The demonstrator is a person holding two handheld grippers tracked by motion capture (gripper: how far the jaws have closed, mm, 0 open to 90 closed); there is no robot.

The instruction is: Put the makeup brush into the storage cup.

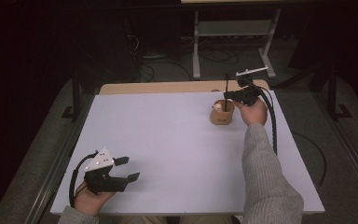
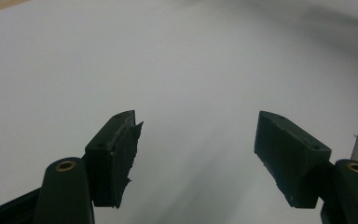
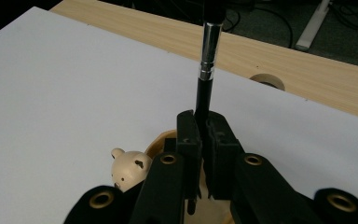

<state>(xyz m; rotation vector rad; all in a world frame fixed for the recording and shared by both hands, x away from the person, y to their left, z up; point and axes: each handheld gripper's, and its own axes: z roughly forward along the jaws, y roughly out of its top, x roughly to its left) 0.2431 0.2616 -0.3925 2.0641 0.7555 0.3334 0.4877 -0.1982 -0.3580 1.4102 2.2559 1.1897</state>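
Observation:
At the far right of the white table stands a small wooden cup (image 1: 222,114) (image 3: 161,142) with a little bear figure (image 3: 128,170) (image 1: 217,107) on its rim. My right gripper (image 1: 233,95) (image 3: 203,123) hovers over the cup, shut on a black pen (image 1: 226,86) (image 3: 208,60) with a silver band. The pen stands upright, its lower end down in the cup. My left gripper (image 1: 128,168) (image 2: 196,135) rests near the table's front left corner, jaws wide open and nothing between them.
A white sheet (image 1: 168,144) covers most of the wooden table (image 1: 168,87), whose bare back strip has a round cable hole (image 3: 266,81). Beyond the far edge a metal stand (image 1: 230,32) and cables lie on the dark floor.

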